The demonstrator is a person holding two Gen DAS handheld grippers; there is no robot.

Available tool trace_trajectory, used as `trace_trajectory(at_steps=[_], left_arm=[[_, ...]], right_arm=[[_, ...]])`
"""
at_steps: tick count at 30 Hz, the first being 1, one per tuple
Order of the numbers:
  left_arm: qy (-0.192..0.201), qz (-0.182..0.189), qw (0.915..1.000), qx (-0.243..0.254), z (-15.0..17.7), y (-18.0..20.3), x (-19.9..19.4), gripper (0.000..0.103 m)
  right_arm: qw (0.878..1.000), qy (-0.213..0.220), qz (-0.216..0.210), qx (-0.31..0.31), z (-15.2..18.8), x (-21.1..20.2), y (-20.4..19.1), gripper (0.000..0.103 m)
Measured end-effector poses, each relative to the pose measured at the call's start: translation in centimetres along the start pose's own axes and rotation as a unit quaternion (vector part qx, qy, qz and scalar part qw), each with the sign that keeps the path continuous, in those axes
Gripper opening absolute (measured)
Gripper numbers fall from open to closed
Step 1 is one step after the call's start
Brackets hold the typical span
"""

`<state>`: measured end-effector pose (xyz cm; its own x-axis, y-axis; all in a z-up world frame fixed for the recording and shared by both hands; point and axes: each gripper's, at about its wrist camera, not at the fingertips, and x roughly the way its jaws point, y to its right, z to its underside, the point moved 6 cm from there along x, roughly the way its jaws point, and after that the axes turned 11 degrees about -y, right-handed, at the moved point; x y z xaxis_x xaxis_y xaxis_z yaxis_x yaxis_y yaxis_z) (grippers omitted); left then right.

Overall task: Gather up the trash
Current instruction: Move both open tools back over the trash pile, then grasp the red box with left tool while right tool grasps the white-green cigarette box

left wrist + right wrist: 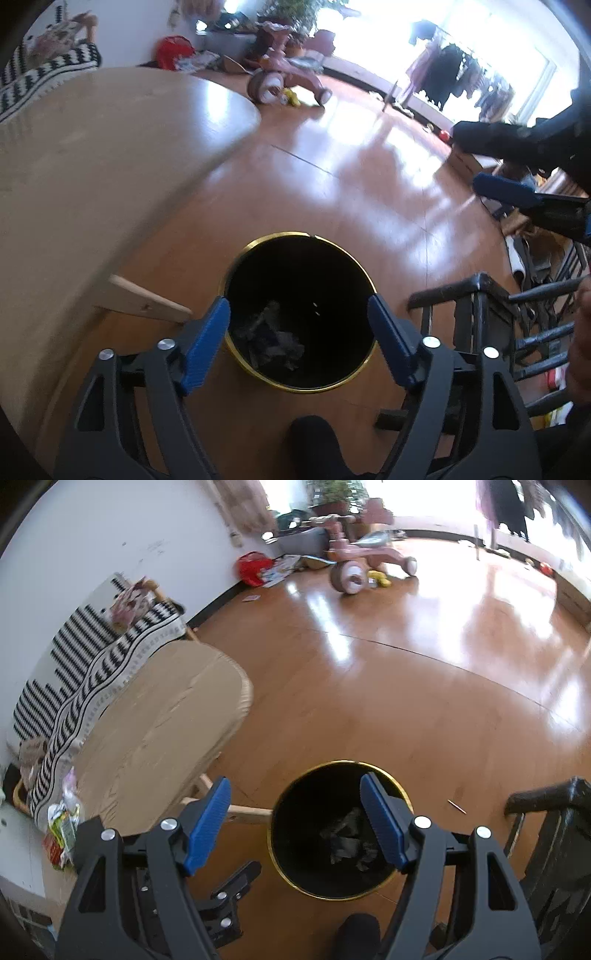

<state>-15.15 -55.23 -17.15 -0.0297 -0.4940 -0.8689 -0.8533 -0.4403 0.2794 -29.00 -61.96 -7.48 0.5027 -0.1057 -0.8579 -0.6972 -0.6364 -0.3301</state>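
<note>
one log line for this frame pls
left hand-held gripper: open, empty, over bin | right hand-held gripper: open, empty | bin: dark crumpled trash inside

No text, label, brand or number can be read anywhere in either view.

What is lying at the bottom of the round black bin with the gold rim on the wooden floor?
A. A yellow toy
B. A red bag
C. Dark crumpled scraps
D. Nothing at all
C: dark crumpled scraps lie at the bottom of the round black bin with the gold rim, seen from above in both wrist views.
</note>
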Motion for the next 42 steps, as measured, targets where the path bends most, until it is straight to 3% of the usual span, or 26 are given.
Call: trace_trajectory(at_steps=[4,10,14,17,21,24,26,30,36,42], left_arm=[[0.032,-0.023,0.999,-0.021,0.3,-2.9,-4.5,0.089],[0.093,-0.08,0.9896,-0.076,2.3,-10.8,-14.3,0.091],[0.124,-0.134,0.9743,-0.131,5.3,-17.6,-21.0,0.092],[0.145,-0.177,0.9559,-0.185,8.7,-23.5,-26.2,0.092],[0.161,-0.205,0.9332,-0.247,12.7,-29.7,-30.9,0.092],[0.169,-0.206,0.9185,-0.292,15.8,-33.7,-33.3,0.092],[0.169,-0.199,0.9128,-0.314,17.0,-35.7,-34.0,0.092],[0.165,-0.185,0.9104,-0.331,17.9,-38.1,-34.1,0.092],[0.147,-0.171,0.9135,-0.338,16.8,-40.8,-31.9,0.092],[0.146,-0.162,0.9091,-0.355,17.0,-42.4,-30.1,0.092]], right_arm=[[0.999,-0.005,-0.016,-0.043,0.1,0.9,-5.0,0.075],[0.992,-0.018,-0.054,-0.111,1.2,2.6,-15.0,0.076],[0.983,-0.027,-0.074,-0.164,2.8,4.1,-22.9,0.076],[0.974,-0.042,-0.087,-0.203,4.7,5.5,-28.5,0.076],[0.962,-0.061,-0.104,-0.246,7.6,7.3,-34.7,0.076],[0.953,-0.072,-0.112,-0.271,9.7,8.3,-38.4,0.076],[0.947,-0.081,-0.115,-0.288,11.1,9.0,-40.8,0.076],[0.94,-0.089,-0.114,-0.31,13.4,10.0,-43.8,0.076],[0.935,-0.099,-0.101,-0.327,15.0,11.9,-45.2,0.076],[0.933,-0.109,-0.092,-0.331,15.4,13.7,-45.9,0.076]])
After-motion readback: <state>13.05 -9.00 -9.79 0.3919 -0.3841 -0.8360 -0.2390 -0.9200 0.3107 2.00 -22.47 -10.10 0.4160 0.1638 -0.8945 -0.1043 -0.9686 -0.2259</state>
